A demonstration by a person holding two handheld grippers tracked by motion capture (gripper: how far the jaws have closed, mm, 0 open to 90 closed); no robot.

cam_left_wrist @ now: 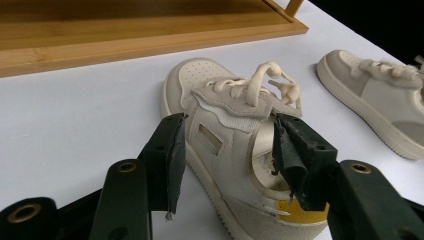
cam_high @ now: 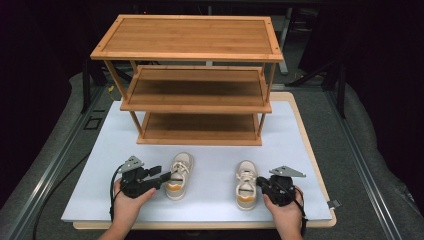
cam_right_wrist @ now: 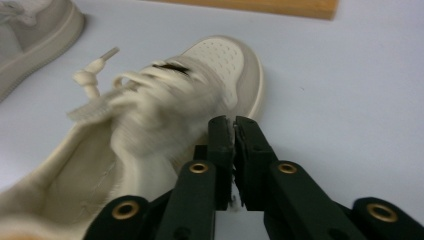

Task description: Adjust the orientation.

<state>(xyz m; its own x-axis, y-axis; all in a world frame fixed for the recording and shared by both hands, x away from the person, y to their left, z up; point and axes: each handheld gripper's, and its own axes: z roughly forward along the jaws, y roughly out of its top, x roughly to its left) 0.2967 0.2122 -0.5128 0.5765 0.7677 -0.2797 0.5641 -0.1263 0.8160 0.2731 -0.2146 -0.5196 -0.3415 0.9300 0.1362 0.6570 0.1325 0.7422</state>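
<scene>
Table (cam_high: 210,200) with a pale top. A three-tier bamboo shoe rack (cam_high: 192,75) stands at its far side, all three shelves bare.

Two small cream sneakers sit on the table in front of the rack, toes toward it, well apart from each other. Left shoe (cam_high: 178,175) and right shoe (cam_high: 246,190) both have a yellow patch at the heel.

Left tongs (cam_high: 162,177), held in the person's left hand (cam_high: 129,200), sit at the left shoe's collar. In the left gripper view the left tongs (cam_left_wrist: 227,150) are apart: one jaw lies against the outer side of the left shoe (cam_left_wrist: 235,150), the other is inside the opening, the shoe's side wall between them.

Right tongs (cam_high: 260,182), in the right hand (cam_high: 284,210), reach the right shoe's outer side. In the right gripper view the right tongs (cam_right_wrist: 233,127) are drawn together beside the right shoe (cam_right_wrist: 150,115); that shoe is blurred, and whether a thin edge is pinched I cannot tell.
</scene>
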